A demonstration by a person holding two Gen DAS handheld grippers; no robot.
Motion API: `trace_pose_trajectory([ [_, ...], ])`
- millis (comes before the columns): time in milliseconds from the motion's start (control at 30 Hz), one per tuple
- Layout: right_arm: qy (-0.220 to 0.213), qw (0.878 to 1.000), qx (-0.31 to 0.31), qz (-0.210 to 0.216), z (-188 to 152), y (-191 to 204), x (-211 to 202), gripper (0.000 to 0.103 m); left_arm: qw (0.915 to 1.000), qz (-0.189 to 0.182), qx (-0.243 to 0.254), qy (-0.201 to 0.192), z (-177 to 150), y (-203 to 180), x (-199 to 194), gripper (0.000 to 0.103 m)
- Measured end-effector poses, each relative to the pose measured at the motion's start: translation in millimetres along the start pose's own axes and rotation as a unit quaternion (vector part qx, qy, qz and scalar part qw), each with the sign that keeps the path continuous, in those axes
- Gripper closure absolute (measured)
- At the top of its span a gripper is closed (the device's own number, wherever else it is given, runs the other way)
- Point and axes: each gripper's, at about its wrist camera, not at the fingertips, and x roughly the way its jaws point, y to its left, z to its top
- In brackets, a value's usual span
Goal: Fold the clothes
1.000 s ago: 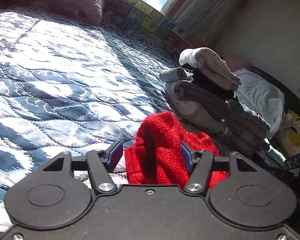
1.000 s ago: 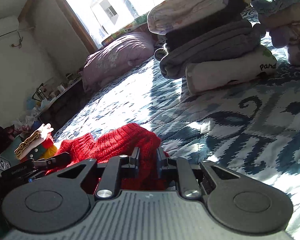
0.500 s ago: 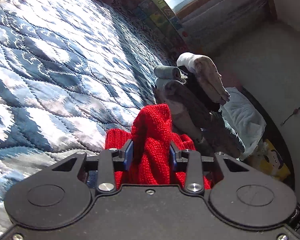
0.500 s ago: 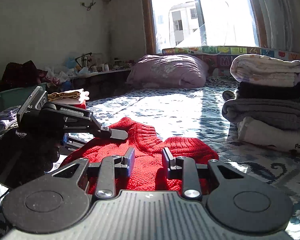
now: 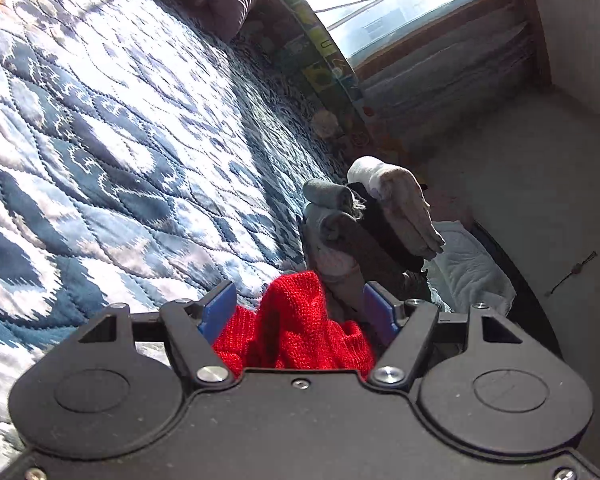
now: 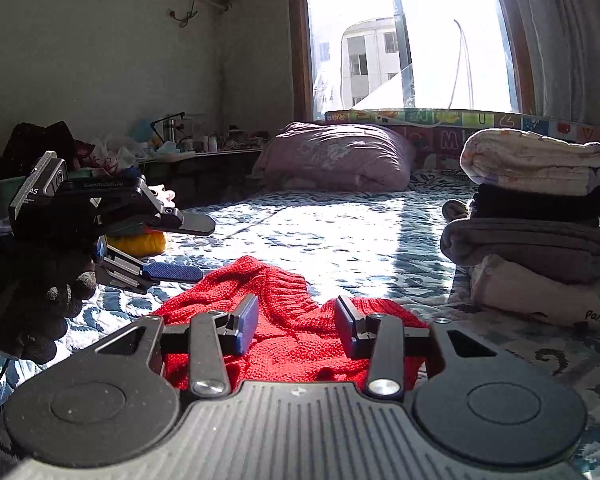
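Red sweater point(image 6: 284, 320) is lying bunched on the blue quilt point(image 5: 100, 152), just in front of both grippers, with the stack of folded clothes point(image 6: 536, 220) near it on my right side. Right gripper point(image 6: 296, 320) has its jaws spread apart, empty, knit showing between them but not pinched. Left gripper point(image 5: 298, 312) is also spread wide; a raised hump of the sweater sits between its blue pads point(image 5: 220, 310) with daylight on both sides, so nothing is gripped there either. From the right camera I can see the left gripper point(image 6: 172, 246) side-on, held in a gloved hand point(image 6: 32, 300), jaws gaping, hovering just above the sweater's edge. My read: fabric is too crumpled to fold as is. I'd grab two opposite edges, ideally hem or shoulder corners rather than the middle hump, pinch a single layer each, then pull apart and flatten on open quilt. Keep clear of the stack so I don't topple it.
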Motion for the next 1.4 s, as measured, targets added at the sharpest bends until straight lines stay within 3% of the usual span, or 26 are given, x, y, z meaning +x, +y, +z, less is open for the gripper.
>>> trace_pose_trajectory([
  [67,-0.003,1.0,-0.004,-0.006,2.5,-2.4,3.0,0.06,0.9953,-0.003,0.095,-0.014,-5.5,-26.1,1.1,0.036],
  [167,-0.003,1.0,0.005,-0.014,3.3,-9.7,10.5,0.06,0.9721,0.026,0.233,0.008,-27.3,-51.8,17.3,0.055],
  [200,-0.001,1.0,0.009,-0.014,2.5,-12.6,13.4,0.06,0.9676,0.038,0.248,0.025,-35.0,-49.7,25.9,0.061],
  [333,0.038,0.999,0.021,-0.018,-7.2,-20.6,30.7,0.061,0.9528,0.078,0.284,0.074,-56.3,-35.5,50.6,0.061],
  [500,0.083,0.995,0.061,-0.012,-15.8,-33.8,44.3,0.06,0.9636,0.082,0.236,0.096,-55.1,-20.5,57.7,0.06],
  [600,0.094,0.995,0.04,-0.011,-19.2,-27.9,49.4,0.059,0.965,0.087,0.227,0.099,-56.0,-18.8,56.4,0.059],
  [733,0.075,0.997,0.027,-0.018,-18.2,-22.9,42.8,0.06,0.9652,0.085,0.228,0.095,-56.2,-23.0,54.0,0.056],
  [767,0.065,0.997,0.023,-0.021,-16.6,-21.6,38.2,0.06,0.9665,0.078,0.226,0.093,-54.2,-27.5,48.7,0.047],
  [800,0.048,0.998,0.025,-0.023,-14.1,-21.0,31.1,0.061,0.9674,0.076,0.225,0.089,-51.9,-33.0,43.5,0.029],
  [833,0.028,0.999,0.034,-0.024,-11.4,-20.6,19.8,0.061,0.9659,0.092,0.236,0.056,-50.9,-44.4,31.5,0.011],
  [867,0.009,0.999,0.045,-0.026,-9.5,-20.9,8.1,0.061,0.9624,0.109,0.248,0.02,-50.2,-56.6,18.6,0.002],
  [933,-0.02,0.997,0.054,-0.048,-7.7,-23.8,-13.4,0.062,0.958,0.119,0.258,-0.043,-48.2,-70.7,-4.4,0.0],
  [967,-0.026,0.996,0.058,-0.057,-8.8,-25.4,-21.7,0.062,0.9615,0.107,0.247,-0.056,-46.6,-71.7,-13.0,0.0],
  [1033,-0.03,0.995,0.068,-0.064,-13.4,-26.8,-34.3,0.062,0.9769,0.091,0.184,-0.059,-45.8,-64.8,-23.5,0.0],
  [1100,-0.025,0.997,0.051,-0.055,-16.8,-19.5,-40.2,0.062,0.9746,0.099,0.199,-0.024,-54.1,-67.0,-20.0,0.001],
  [1133,-0.024,0.998,0.038,-0.046,-18.6,-12.0,-41.6,0.065,0.9723,0.104,0.209,-0.005,-58.6,-68.3,-17.8,0.002],
  [1167,-0.022,0.999,0.024,-0.038,-20.5,-4.3,-42.9,0.066,0.9648,0.106,0.24,0.013,-65.5,-74.7,-14.1,0.003],
  [1233,-0.003,0.999,0.018,-0.037,-26.6,6.3,-39.8,0.07,0.9455,0.115,0.304,0.014,-79.3,-87.4,-10.7,0.014],
  [1300,0.012,0.999,0.014,-0.036,-32.9,8.8,-35.9,0.071,0.9243,0.124,0.361,0.005,-92.9,-95.9,-8.9,0.016],
  [1333,0.019,0.999,0.012,-0.036,-36.1,9.9,-34.0,0.071,0.9189,0.121,0.375,0.015,-98.6,-94.8,-4.5,0.025],
  [1400,0.03,0.999,0.005,-0.039,-38.2,12.8,-33.1,0.071,0.9167,0.108,0.381,0.057,-106.2,-86.2,7.2,0.044],
])
